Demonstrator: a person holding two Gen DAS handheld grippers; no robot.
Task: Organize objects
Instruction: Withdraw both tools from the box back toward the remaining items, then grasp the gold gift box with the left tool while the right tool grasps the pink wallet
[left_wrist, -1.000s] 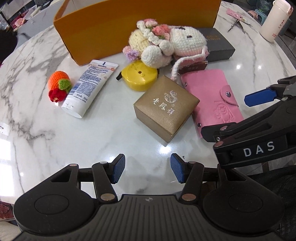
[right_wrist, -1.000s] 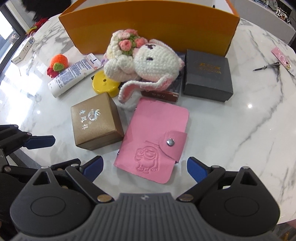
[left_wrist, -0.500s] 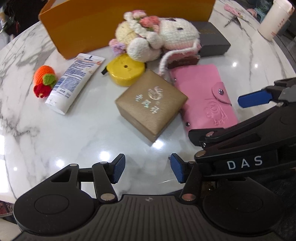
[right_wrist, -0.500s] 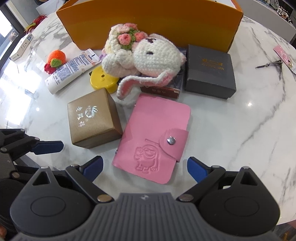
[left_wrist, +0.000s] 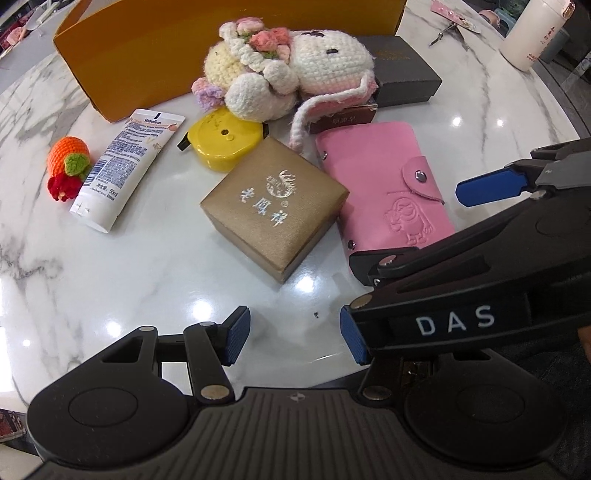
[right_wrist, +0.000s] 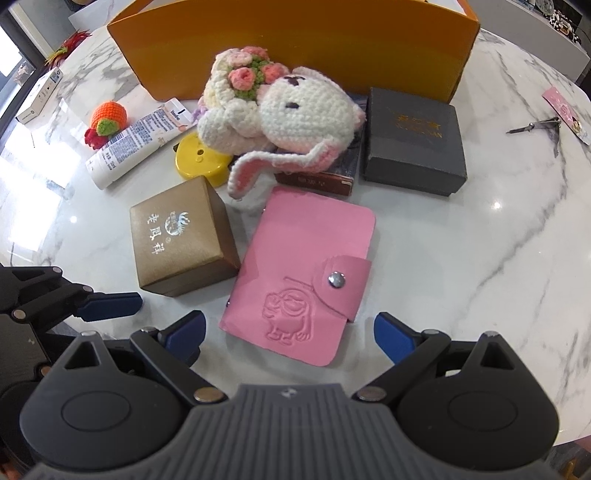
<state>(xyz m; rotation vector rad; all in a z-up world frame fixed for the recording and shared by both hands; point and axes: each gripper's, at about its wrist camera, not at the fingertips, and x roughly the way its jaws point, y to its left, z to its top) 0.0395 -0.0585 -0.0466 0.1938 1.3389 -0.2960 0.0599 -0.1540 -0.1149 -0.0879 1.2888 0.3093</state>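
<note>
On the marble table lie a pink card wallet, a gold box, a crocheted bunny, a yellow tape measure, a lotion tube, a crocheted carrot and a dark grey box. My right gripper is open and empty, at the wallet's near edge. My left gripper is open and empty, in front of the gold box.
An orange bag stands behind the objects. A brown box lies under the bunny. A white bottle stands far right, nail clippers lie at the right, and a small white carton at the left.
Both grippers have moved a little closer to the objects; the right one has come up to the wallet's near edge. Both stay open.
</note>
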